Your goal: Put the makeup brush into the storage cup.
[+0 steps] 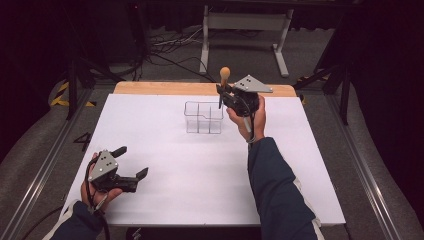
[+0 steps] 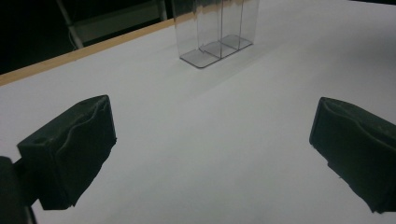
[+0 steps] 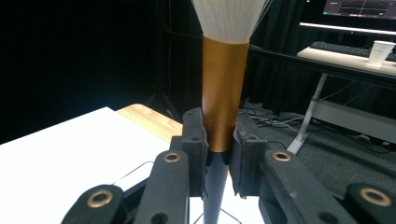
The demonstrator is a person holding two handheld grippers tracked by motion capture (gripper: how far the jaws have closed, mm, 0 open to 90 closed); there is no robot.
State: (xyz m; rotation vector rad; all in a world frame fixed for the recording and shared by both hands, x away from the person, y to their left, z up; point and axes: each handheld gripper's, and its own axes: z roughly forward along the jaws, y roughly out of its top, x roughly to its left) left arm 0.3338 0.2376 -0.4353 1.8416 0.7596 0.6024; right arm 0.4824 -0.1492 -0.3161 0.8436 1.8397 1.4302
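A makeup brush [image 1: 223,82] with a copper ferrule [image 3: 224,88], pale bristles and a dark handle stands upright in my right gripper [image 1: 225,95], which is shut on it. In the right gripper view the pads [image 3: 196,140] press on the ferrule's lower end. The brush hangs above the right rear corner of a clear plastic organizer [image 1: 203,117] with several compartments, standing at the middle back of the white table [image 1: 200,170]. My left gripper [image 1: 134,162] rests low at the front left, jaws wide open, nothing between them. The organizer [image 2: 217,30] lies ahead of it.
A wooden strip [image 1: 150,88] runs along the table's far edge. Behind it stand a white desk frame [image 1: 245,30] and cables on the floor. A desk with a paper cup [image 3: 380,51] and a monitor sits beyond, in the right gripper view.
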